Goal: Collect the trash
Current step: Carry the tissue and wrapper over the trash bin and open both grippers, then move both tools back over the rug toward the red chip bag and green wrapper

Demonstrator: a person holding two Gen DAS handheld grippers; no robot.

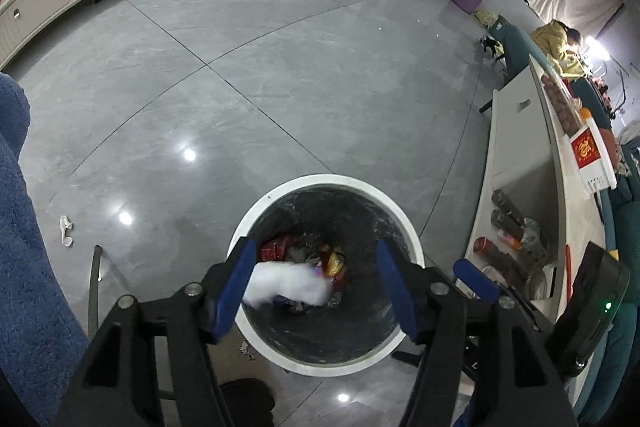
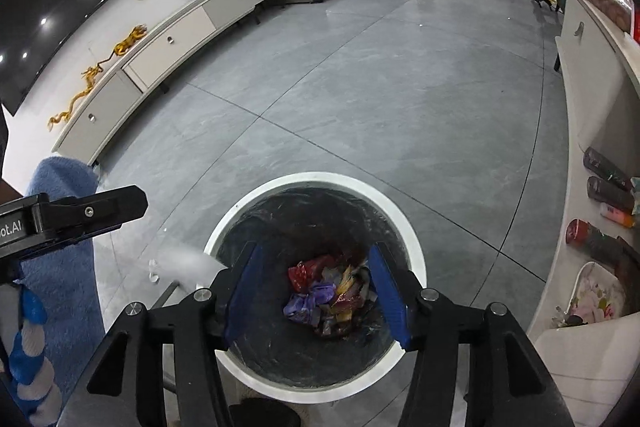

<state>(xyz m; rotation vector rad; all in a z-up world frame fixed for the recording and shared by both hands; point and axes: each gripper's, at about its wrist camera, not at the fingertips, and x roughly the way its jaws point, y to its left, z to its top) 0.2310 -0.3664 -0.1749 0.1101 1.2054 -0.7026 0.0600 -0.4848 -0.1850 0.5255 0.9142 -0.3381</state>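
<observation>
Both the left gripper (image 1: 316,291) and right gripper (image 2: 318,291) gape wide, holding nothing, over the bin (image 1: 412,239) at lower centre, white tissue (image 1: 288,285) blurred mid-drop, so best hold steady above the rim till it lands.

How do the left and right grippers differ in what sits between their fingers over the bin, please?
The left gripper has a blurred white tissue between its open fingers, touching only the left pad; the right gripper is open with nothing between. Both have blue pads and hang above the white trash bin.
</observation>
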